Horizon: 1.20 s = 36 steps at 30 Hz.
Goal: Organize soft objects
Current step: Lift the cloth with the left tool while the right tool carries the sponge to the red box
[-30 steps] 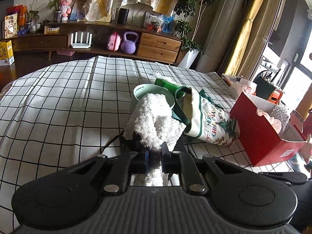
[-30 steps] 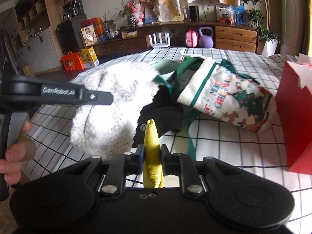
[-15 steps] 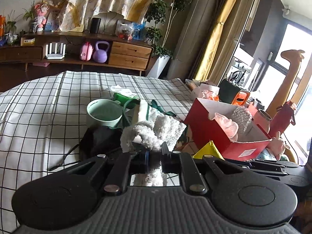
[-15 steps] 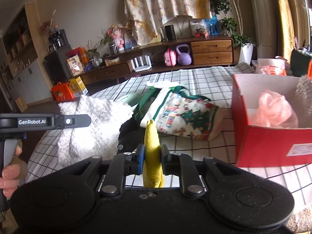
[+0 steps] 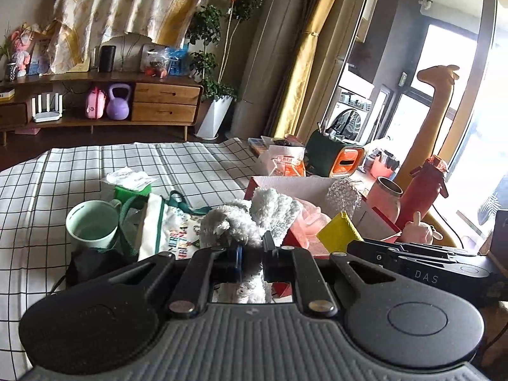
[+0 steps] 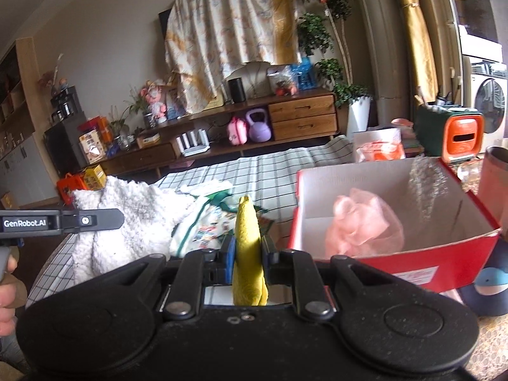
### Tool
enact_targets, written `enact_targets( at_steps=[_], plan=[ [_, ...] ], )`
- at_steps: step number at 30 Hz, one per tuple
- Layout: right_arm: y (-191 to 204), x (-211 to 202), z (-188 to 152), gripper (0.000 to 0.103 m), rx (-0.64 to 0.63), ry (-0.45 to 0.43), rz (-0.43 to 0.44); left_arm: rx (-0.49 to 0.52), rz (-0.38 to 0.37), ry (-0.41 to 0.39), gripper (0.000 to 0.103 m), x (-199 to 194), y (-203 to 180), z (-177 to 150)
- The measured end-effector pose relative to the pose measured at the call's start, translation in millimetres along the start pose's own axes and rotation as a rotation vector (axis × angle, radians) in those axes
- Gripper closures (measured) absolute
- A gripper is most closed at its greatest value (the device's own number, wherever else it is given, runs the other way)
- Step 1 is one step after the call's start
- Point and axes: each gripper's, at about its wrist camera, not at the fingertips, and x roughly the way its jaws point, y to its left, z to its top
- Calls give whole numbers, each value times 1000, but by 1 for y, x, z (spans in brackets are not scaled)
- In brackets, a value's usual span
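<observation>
A red cardboard box [image 6: 444,254], already holding a pink mesh pouf [image 6: 365,222] and a silvery scrubber [image 6: 424,184], waits on the checked tablecloth [image 5: 63,171] beside a Christmas tote bag [image 5: 168,231]. The left gripper [image 5: 252,250] is clenched on a fluffy white towel [image 5: 250,219], raised near the box; the right gripper [image 6: 248,250] pinches a folded yellow cloth [image 6: 247,222] in front of it. Both look light and limp, likely to sag, so a pinch at the bunched middle seems safest.

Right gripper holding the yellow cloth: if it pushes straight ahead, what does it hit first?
Probably the Christmas tote bag lying just beyond the right gripper and its yellow cloth; the red box sits off to the side. Depth is unclear.
</observation>
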Motion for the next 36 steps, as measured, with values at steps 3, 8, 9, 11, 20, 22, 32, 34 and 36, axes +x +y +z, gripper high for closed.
enact_targets(
  at_steps=[3, 8, 9, 11, 20, 22, 32, 34, 36],
  plan=[
    [-20, -1, 7, 87, 22, -16, -35, 24, -23, 6, 92, 15, -18, 12],
    [-54, 1, 17, 87, 61, -40, -85, 55, -50, 20, 92, 41, -47, 29],
    [-61, 2, 20, 87, 66, -44, -95, 61, -60, 17, 92, 45, -52, 32],
    [-75, 2, 25, 87, 73, -56, -116, 82, -77, 10, 92, 53, -63, 40],
    [-133, 7, 37, 87, 102, -90, -202, 159, -109, 15, 92, 96, -112, 67],
    [-146, 9, 38, 87, 116, -97, -219, 181, -109, 24, 92, 108, -121, 70],
    [-186, 33, 31, 87, 151, -59, -268, 184, -174, 55, 92, 162, -151, 76],
    [-191, 40, 29, 87, 152, -46, -268, 174, -185, 65, 92, 173, -151, 75],
    [-194, 48, 28, 87, 140, -28, -270, 166, -188, 77, 92, 185, -151, 74]
  ],
)
